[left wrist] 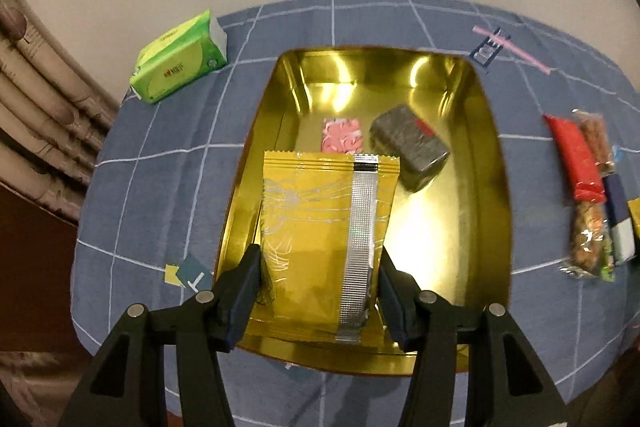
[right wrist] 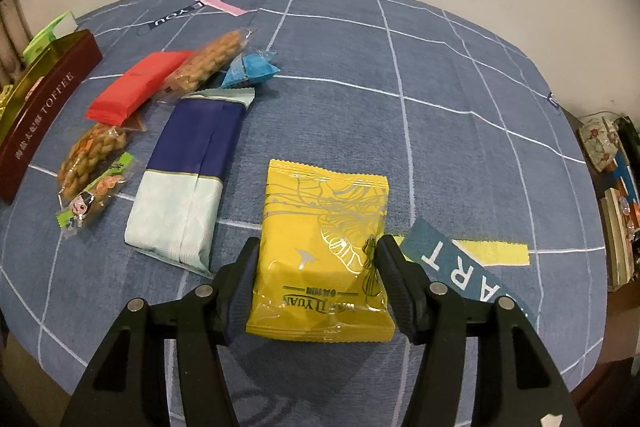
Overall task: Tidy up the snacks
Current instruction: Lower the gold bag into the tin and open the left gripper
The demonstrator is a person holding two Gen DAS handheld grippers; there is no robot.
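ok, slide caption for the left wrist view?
Left tongs holding a yellow snack packet above the gold tin.

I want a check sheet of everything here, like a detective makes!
Surface: blue grid-lined cloth.
Job's things: gold tin holds a pink pack and a grey pack; red, navy-and-white, blue and two twist packs wait on the cloth.
Clutter: green tissue pack.
Grippers: left gripper pinches a gold packet over the tin; right gripper pinches a yellow packet.
Cables: nothing seen.
Surroundings: plain wall, books at right.
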